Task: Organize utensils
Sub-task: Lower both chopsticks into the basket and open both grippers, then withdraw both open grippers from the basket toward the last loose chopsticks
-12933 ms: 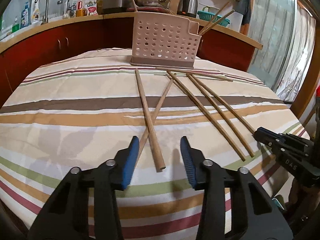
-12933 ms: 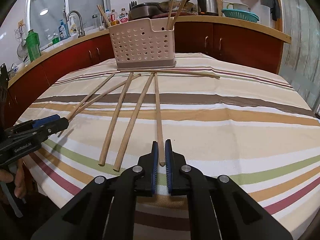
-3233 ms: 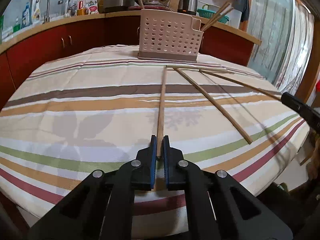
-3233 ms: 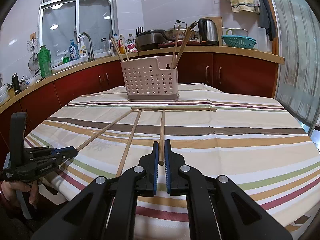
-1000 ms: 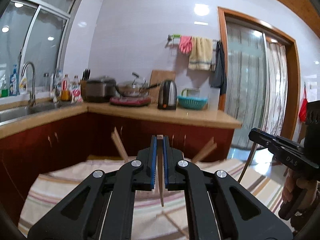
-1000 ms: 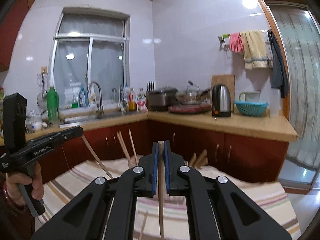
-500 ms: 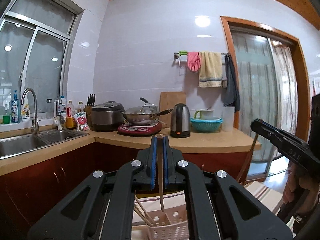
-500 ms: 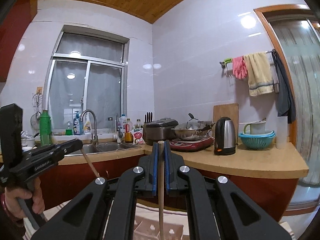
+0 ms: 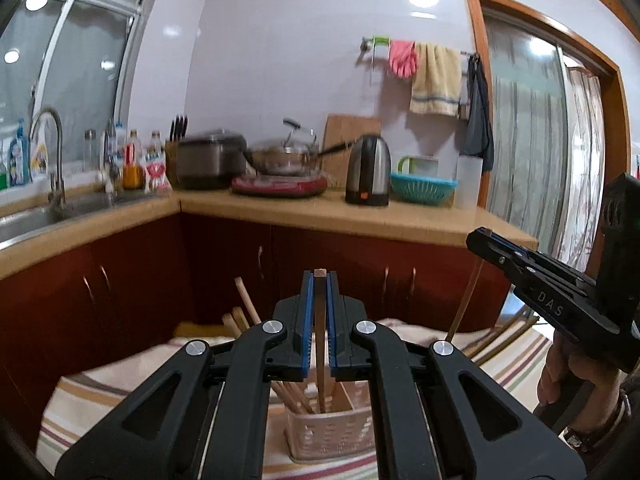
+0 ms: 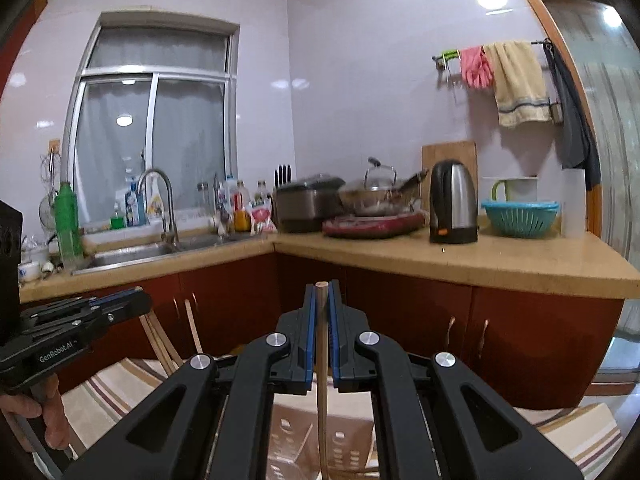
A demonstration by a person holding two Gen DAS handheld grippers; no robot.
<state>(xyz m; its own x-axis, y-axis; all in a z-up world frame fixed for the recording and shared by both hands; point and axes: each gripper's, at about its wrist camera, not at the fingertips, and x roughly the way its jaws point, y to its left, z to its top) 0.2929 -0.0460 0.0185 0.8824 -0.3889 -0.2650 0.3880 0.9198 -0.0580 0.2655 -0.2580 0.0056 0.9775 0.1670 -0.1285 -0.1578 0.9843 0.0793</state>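
My left gripper (image 9: 319,280) is shut on a wooden chopstick (image 9: 320,344) that hangs upright, its lower end down in the pink perforated utensil holder (image 9: 332,432). Several chopsticks (image 9: 245,304) stand in that holder. My right gripper (image 10: 321,292) is shut on another chopstick (image 10: 322,400), held upright over the same holder (image 10: 296,436). The right gripper also shows at the right of the left wrist view (image 9: 536,280), and the left gripper at the left of the right wrist view (image 10: 80,316).
The striped tablecloth (image 9: 100,384) covers the table under the holder. Behind it run red cabinets and a wooden counter (image 10: 460,264) with a kettle (image 10: 454,200), a wok, a rice cooker and a sink (image 10: 132,252). Chopsticks (image 9: 504,336) lie on the table at right.
Both grippers have lifted their chopsticks from the table and stood them upright. In the last half second both have come down, and the left chopstick's end has entered the holder.
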